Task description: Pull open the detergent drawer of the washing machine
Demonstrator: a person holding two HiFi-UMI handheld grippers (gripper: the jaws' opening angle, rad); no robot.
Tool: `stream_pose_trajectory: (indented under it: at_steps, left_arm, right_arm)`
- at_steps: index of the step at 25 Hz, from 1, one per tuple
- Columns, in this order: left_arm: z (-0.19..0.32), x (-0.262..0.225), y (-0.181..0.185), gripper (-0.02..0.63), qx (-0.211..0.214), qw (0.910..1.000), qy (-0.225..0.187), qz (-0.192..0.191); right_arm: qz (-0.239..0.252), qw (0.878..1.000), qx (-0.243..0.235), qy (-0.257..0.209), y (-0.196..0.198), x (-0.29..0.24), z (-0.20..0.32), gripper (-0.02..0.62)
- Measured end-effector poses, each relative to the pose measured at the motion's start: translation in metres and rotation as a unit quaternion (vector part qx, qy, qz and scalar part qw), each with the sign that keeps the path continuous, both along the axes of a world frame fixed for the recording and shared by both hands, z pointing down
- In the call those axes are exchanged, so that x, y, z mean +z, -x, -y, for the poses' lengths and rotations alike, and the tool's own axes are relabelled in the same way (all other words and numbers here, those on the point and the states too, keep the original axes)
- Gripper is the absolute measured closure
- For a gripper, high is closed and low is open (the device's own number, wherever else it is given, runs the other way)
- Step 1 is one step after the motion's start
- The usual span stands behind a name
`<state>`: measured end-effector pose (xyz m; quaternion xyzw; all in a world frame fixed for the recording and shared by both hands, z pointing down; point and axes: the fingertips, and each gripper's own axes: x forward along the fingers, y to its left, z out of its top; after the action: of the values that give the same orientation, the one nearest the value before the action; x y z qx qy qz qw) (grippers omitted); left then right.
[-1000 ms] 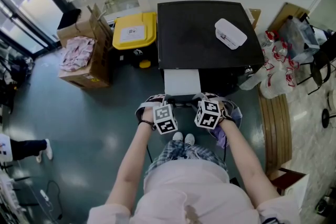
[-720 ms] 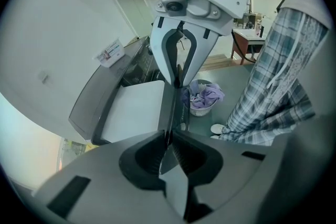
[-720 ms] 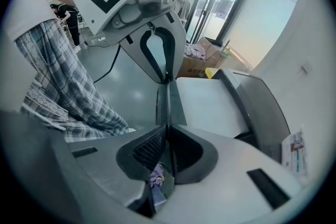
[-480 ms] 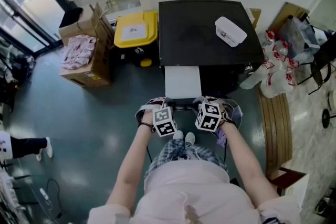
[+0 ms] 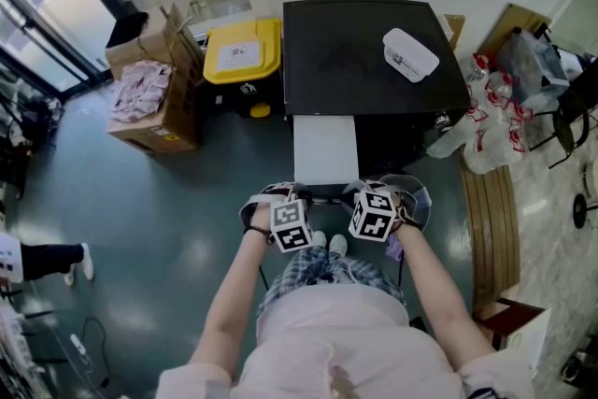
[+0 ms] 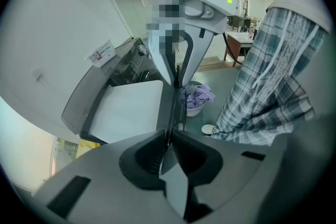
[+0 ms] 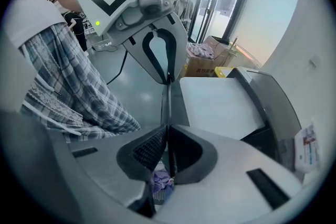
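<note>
Together, both hand-held grippers (image 6: 169, 136) (image 7: 167, 134) clamp the drawer (image 5: 325, 149).

We've got drawer (image 5: 325, 149) sticking out front of washer (image 5: 374, 61), container (image 5: 409, 57) on top R; bin (image 5: 241, 53) on washer's L, carton (image 5: 154, 98) further L.

Glossy dark teal floor (image 5: 187, 201). Standing on it: black boxy washing machine (image 5: 364, 61); yellow-lidded plastic bin (image 5: 241, 53) just beside it; open brown cardboard box (image 5: 179, 107) touching the bin's other side.

Left gripper (image 6: 168, 139), right gripper (image 7: 167, 136): side by side, fingers (image 6: 144, 152) clamped.
</note>
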<state>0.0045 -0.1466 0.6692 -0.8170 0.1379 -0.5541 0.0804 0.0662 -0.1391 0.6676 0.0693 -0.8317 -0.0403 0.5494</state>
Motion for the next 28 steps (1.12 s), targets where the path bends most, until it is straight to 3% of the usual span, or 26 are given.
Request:
stream_pose_trajectory:
  at_steps: [15, 26, 28]
  left_arm:
    - [-0.024, 0.009, 0.000, 0.543, -0.003, 0.9998, 0.015, -0.007]
    - [-0.024, 0.008, 0.003, 0.541, -0.023, 0.9984, 0.042, -0.031]
    - [-0.025, 0.008, 0.004, 0.491, -0.028, 0.9975, 0.052, -0.040]
  right_arm:
    - [0.009, 1.000, -0.004, 0.021, -0.001, 0.007, -0.024, 0.549]
    - [0.040, 0.998, 0.023, 0.039, 0.001, 0.003, -0.021, 0.539]
    - [0.057, 0.996, 0.035, 0.052, 0.001, -0.001, -0.020, 0.496]
